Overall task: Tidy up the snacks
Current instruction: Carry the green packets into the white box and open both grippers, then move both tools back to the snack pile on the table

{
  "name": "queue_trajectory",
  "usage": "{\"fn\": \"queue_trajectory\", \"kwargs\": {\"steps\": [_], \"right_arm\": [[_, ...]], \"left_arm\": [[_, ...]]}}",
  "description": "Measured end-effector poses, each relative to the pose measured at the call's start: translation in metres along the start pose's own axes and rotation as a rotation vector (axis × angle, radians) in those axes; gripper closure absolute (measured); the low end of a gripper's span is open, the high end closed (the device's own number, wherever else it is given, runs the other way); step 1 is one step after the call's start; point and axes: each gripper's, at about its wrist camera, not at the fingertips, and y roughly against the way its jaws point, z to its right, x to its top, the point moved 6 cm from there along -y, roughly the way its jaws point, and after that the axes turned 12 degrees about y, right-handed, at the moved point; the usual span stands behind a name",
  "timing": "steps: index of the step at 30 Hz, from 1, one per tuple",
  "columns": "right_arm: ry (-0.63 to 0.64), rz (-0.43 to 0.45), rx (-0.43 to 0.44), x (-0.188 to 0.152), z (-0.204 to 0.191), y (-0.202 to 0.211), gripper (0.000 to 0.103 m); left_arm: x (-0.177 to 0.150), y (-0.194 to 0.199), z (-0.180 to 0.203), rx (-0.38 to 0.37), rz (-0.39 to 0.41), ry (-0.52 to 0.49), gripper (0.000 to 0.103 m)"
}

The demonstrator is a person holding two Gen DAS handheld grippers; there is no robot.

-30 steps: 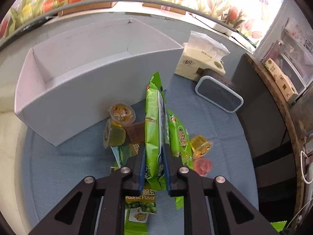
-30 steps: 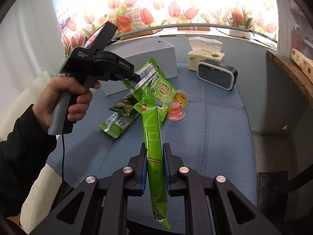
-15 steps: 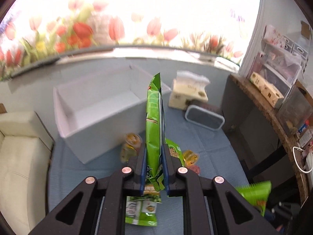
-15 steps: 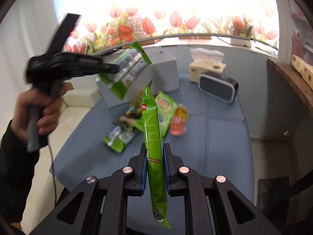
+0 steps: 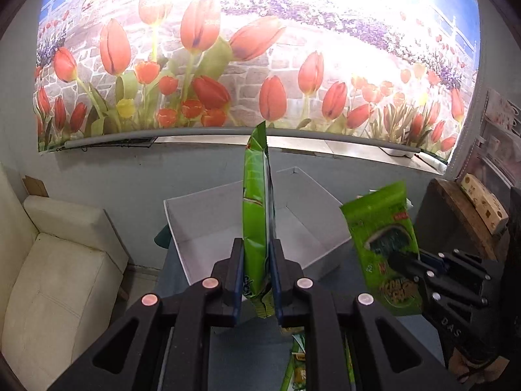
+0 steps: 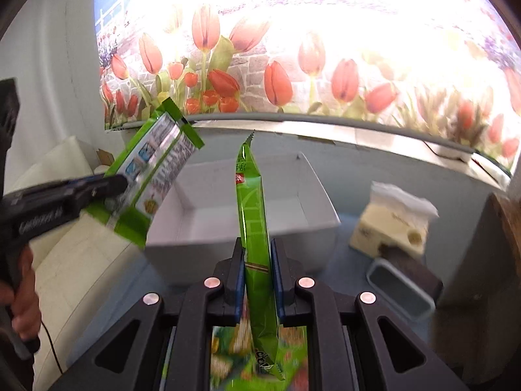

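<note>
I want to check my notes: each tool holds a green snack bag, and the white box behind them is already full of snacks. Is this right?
Not quite. The white box is empty, as the right wrist view shows. The rest holds: the left tool and the right tool each hold a green snack bag.

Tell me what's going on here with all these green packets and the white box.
A person is tidying snacks with a hand-held gripper in each hand. The left hand-held gripper is shut on a green snack packet, held upright. The right hand-held gripper is shut on another green packet. Both packets are lifted in front of the open white box, which looks empty in these views. More green packets lie on the blue cloth below. A tissue box sits to the right.
</note>
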Motion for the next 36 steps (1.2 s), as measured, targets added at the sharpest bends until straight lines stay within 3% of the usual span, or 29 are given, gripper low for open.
{"fn": "queue_trajectory", "kwargs": {"steps": [2, 7, 14, 16, 17, 18, 19, 20, 21, 22, 26, 36], "right_arm": [[-0.005, -0.009, 0.009, 0.023, 0.004, -0.026, 0.088], [-0.017, -0.026, 0.019, 0.055, 0.014, -0.071, 0.088], [-0.026, -0.043, 0.015, 0.079, 0.021, -0.111, 0.087], [-0.013, -0.050, 0.008, 0.085, 0.020, -0.123, 0.085], [-0.007, -0.055, -0.002, 0.087, 0.020, -0.128, 0.067], [-0.005, -0.060, -0.016, 0.089, 0.021, -0.132, 0.024], [-0.006, -0.054, -0.040, 0.090, 0.023, -0.132, 0.007], [-0.009, -0.028, -0.065, 0.091, 0.026, -0.131, 0.000], [-0.011, -0.011, -0.077, 0.091, 0.029, -0.131, 0.000], [-0.020, -0.012, -0.084, 0.090, 0.032, -0.130, 0.000], [-0.030, -0.015, -0.100, 0.083, 0.040, -0.127, 0.000], [-0.077, -0.008, -0.133, 0.066, 0.050, -0.100, 0.000]], "left_arm": [[0.013, -0.012, -0.004, 0.036, 0.024, -0.009, 0.086], [0.037, -0.041, -0.014, 0.044, 0.014, 0.015, 0.086], [0.050, -0.063, -0.016, 0.044, 0.005, 0.014, 0.085], [0.051, -0.072, -0.016, 0.044, -0.013, 0.010, 0.079], [0.051, -0.075, -0.016, 0.046, -0.023, 0.005, 0.072], [0.052, -0.080, -0.017, 0.064, -0.031, -0.002, 0.048], [0.051, -0.081, -0.019, 0.075, -0.021, -0.011, 0.024], [0.052, -0.080, -0.020, 0.079, 0.009, -0.022, 0.016], [0.054, -0.077, -0.022, 0.096, 0.058, -0.029, 0.003], [0.054, -0.075, -0.024, 0.100, 0.078, -0.027, 0.000], [0.051, -0.080, -0.027, 0.066, 0.026, -0.009, 0.000], [0.041, -0.066, -0.027, 0.051, 0.011, 0.020, 0.000]]}}
